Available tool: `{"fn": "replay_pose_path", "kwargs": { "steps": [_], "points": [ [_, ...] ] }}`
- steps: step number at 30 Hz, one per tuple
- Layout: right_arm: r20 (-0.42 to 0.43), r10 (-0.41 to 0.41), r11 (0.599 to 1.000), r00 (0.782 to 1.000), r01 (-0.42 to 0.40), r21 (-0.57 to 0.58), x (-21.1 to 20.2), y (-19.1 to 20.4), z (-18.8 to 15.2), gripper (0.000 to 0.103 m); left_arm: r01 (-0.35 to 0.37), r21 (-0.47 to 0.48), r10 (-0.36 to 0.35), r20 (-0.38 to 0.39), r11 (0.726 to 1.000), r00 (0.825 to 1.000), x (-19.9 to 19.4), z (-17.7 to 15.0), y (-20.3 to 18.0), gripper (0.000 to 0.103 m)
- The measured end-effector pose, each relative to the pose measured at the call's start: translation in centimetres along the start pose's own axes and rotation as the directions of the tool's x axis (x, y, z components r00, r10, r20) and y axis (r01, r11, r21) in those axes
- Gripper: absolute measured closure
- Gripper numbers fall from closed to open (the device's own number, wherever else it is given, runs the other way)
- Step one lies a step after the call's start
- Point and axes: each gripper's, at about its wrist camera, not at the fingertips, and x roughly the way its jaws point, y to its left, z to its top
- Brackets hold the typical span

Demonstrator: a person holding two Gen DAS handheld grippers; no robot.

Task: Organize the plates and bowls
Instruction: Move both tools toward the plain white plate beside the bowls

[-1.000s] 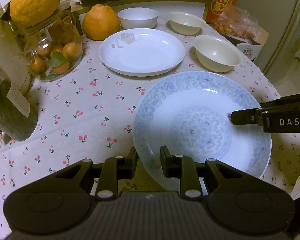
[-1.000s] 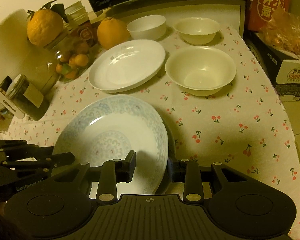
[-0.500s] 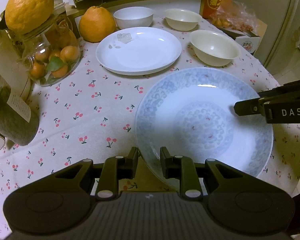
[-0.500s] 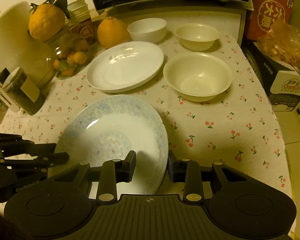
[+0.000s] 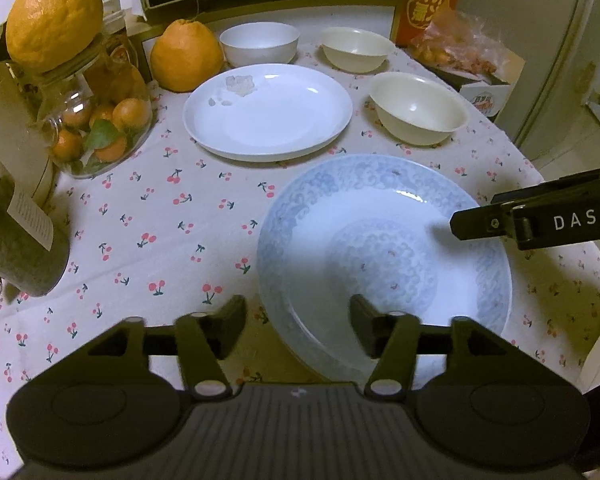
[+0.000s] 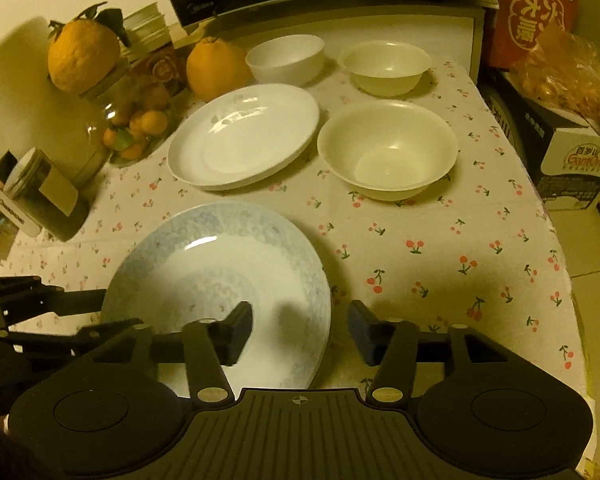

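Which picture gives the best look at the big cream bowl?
The right wrist view: the cream bowl sits near the middle, and you look straight down into it, whole rim and bottom. The left wrist view shows the same bowl farther off to the right, at a flatter angle, so less of its inside shows.

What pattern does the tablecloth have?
The tablecloth is white with small red cherries on green stems, clearest in the left wrist view.
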Motion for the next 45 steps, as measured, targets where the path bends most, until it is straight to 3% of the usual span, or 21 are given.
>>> {"fn": "replay_pose_path", "kwargs": {
  "steps": [9, 14, 19, 29, 33, 40, 45],
  "points": [
    [0.056, 0.060, 0.996, 0.997, -0.063, 0.067, -1.4, -0.7, 1.6, 0.019, -0.013, -0.068, 0.016, 0.041, 0.998, 0.999, -0.9, 0.8, 0.8, 0.011],
    [0.091, 0.076, 0.992, 0.993, -0.085, 0.091, -2.1, -0.7, 2.9, 0.009, -0.018, -0.160, 0.026, 0.042, 0.987, 0.999, -0.7, 1.5, 1.9, 0.003],
    [0.085, 0.098, 0.989, 0.992, -0.107, 0.106, -2.2, -0.2, 4.7, 0.007, -0.055, -0.248, 0.060, 0.013, 0.967, 0.998, -0.6, 2.9, 3.3, 0.003],
    [0.086, 0.105, 0.993, 0.991, -0.109, 0.035, -1.0, 1.6, 8.5, 0.007, -0.060, -0.362, 0.083, 0.049, 0.930, 0.995, -0.8, 5.6, 5.2, 0.000],
    [0.064, 0.113, 0.993, 0.992, -0.114, 0.010, 0.6, 1.5, 10.2, 0.007, -0.087, -0.403, 0.133, 0.089, 0.911, 0.987, 0.6, 5.6, 5.9, 0.000],
    [0.101, 0.127, 0.992, 0.987, -0.125, -0.025, 4.0, 0.9, 13.1, 0.007, -0.037, -0.503, 0.113, 0.120, 0.863, 0.986, 4.0, 6.1, 7.9, 0.001],
    [0.103, 0.151, 0.988, 0.983, -0.146, -0.056, 6.6, 0.7, 13.9, 0.007, -0.014, -0.499, 0.115, 0.173, 0.866, 0.978, 5.3, 6.7, 7.8, 0.007]
  ]
}}
